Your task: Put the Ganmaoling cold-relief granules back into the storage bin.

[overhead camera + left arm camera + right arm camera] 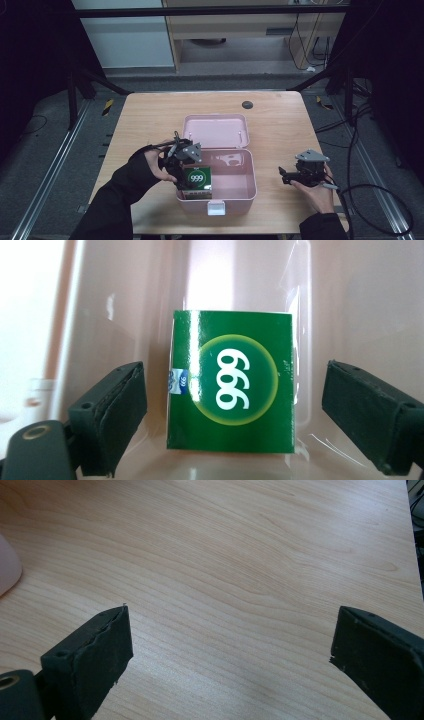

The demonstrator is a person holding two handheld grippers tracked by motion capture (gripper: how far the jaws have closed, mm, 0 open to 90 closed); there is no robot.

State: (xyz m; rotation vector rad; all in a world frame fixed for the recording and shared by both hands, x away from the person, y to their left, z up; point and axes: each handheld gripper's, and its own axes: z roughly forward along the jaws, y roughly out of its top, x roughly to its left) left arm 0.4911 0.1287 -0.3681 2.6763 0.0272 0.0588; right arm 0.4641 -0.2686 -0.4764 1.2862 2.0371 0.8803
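Box goes into the pink case

Box (231, 382) is green with "999" on it. It stands up inside the case (248, 176), at the case's left front corner, close to the white latch (216, 207). The case lid (216, 131) is tipped open at the back.

The left gripper (186, 167) hangs over the box at the case's left side. Its jaws are spread, one on each side of the box, and the pads do not touch it. So the box looks let go.

The right gripper (292, 176) waits over the table (150, 120), well to the right of the case. Its jaws are spread wide with nothing between them.

To do this step well, I think the left gripper should lift straight up out of the case. It should keep its jaws wide so a pad does not bump the box and tip it. It should stay off the case wall too.
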